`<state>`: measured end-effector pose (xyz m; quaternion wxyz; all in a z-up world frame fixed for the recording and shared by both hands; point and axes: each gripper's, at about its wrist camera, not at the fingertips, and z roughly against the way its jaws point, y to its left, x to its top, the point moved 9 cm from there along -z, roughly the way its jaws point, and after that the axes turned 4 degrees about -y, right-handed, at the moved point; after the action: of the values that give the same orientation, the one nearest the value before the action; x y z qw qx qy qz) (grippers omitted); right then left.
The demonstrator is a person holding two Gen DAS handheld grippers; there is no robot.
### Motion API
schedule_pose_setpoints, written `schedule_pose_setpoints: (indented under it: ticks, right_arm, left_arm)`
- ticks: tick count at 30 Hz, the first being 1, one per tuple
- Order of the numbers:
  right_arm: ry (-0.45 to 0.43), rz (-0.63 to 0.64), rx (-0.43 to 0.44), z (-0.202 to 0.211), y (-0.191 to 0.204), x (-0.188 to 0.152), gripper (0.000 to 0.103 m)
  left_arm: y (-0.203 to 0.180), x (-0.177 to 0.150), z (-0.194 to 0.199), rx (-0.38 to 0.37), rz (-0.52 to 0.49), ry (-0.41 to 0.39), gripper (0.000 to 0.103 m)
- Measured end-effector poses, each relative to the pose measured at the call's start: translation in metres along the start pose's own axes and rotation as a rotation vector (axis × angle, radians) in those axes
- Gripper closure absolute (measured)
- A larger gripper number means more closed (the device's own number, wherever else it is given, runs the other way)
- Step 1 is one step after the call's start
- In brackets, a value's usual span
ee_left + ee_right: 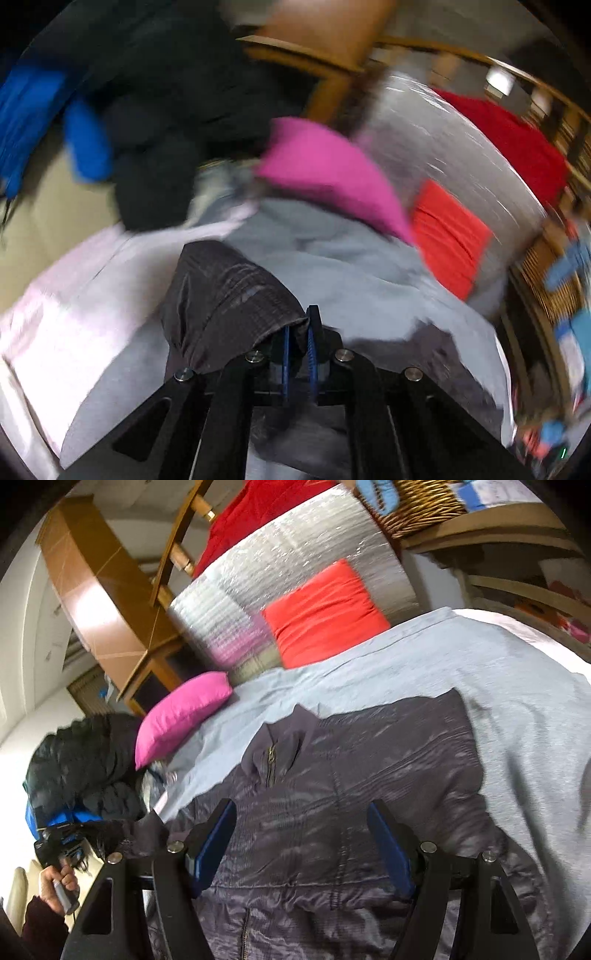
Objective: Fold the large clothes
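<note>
Left tongs [299,325] are clenching the dark jacket's [332,794] sleeve at nine o'clock while right tongs [301,834], hovering released above the bed [480,672], should be pinning the fold line.

Between my right gripper's [301,840] smooth blue pads [214,843] I see the dark jacket [332,775]: thin, faintly shiny crinkled cloth with a metal zipper [271,760]. Ahead of my fingers, matt grey bedsheet [443,657], glossy silver foil mat [280,579], polished wooden cabinet [92,590].
</note>
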<state>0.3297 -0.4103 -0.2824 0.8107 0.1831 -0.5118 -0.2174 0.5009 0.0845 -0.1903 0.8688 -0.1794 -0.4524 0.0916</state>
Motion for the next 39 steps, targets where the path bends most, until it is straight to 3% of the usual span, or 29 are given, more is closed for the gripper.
schedule_pose_setpoints:
  ticks: [5, 8, 12, 15, 17, 18, 20, 23, 24, 25, 29, 31, 34, 37, 39]
  right_arm:
    - [-0.031, -0.112, 0.011, 0.021, -0.027, 0.016, 0.027]
    - [-0.061, -0.196, 0.015, 0.038, -0.05, 0.028, 0.027]
    - [-0.091, -0.267, 0.002, 0.055, -0.074, 0.037, 0.027]
    - [-0.108, -0.287, -0.012, 0.065, -0.087, 0.044, 0.026]
    - [-0.113, -0.285, -0.026, 0.07, -0.092, 0.045, 0.026]
    - [-0.106, -0.285, -0.028, 0.071, -0.095, 0.044, 0.026]
    - [-0.078, -0.291, -0.026, 0.069, -0.097, 0.043, 0.026]
    - [-0.03, -0.287, -0.031, 0.062, -0.096, 0.035, 0.026]
    - [-0.016, -0.277, -0.033, 0.059, -0.094, 0.032, 0.026]
    - [-0.005, -0.26, -0.035, 0.056, -0.089, 0.03, 0.026]
    - [0.053, -0.147, -0.018, 0.043, -0.059, 0.016, 0.026]
    - [0.087, -0.069, 0.0, 0.036, -0.038, 0.005, 0.026]
    - [0.161, 0.076, 0.051, 0.022, 0.004, -0.022, 0.026]
    - [0.227, 0.217, 0.099, 0.009, 0.043, -0.052, 0.026]
    - [0.248, 0.305, 0.121, 0.003, 0.064, -0.068, 0.026]
  left_arm:
    - [-0.142, -0.036, 0.025, -0.157, -0.224, 0.012, 0.095]
    - [-0.21, -0.079, 0.031, -0.249, -0.316, 0.055, 0.095]
    - [-0.283, -0.164, 0.019, -0.337, -0.402, 0.171, 0.095]
    - [-0.304, -0.231, -0.007, -0.362, -0.429, 0.31, 0.094]
    - [-0.297, -0.28, -0.027, -0.329, -0.445, 0.436, 0.078]
    - [-0.288, -0.305, -0.035, -0.317, -0.43, 0.52, 0.063]
    - [-0.275, -0.328, -0.035, -0.309, -0.404, 0.588, 0.059]
    - [-0.26, -0.329, -0.01, -0.379, -0.397, 0.598, 0.052]
    - [-0.252, -0.321, 0.003, -0.408, -0.4, 0.581, 0.043]
    - [-0.243, -0.31, 0.013, -0.431, -0.399, 0.545, 0.037]
    - [-0.201, -0.256, 0.035, -0.442, -0.349, 0.406, 0.035]
    - [-0.166, -0.216, 0.032, -0.355, -0.305, 0.296, 0.031]
    - [-0.118, -0.177, 0.01, -0.174, -0.251, 0.197, 0.031]
    - [-0.083, -0.164, -0.015, -0.042, -0.206, 0.166, 0.031]
    - [-0.074, -0.171, -0.031, 0.006, -0.217, 0.163, 0.031]
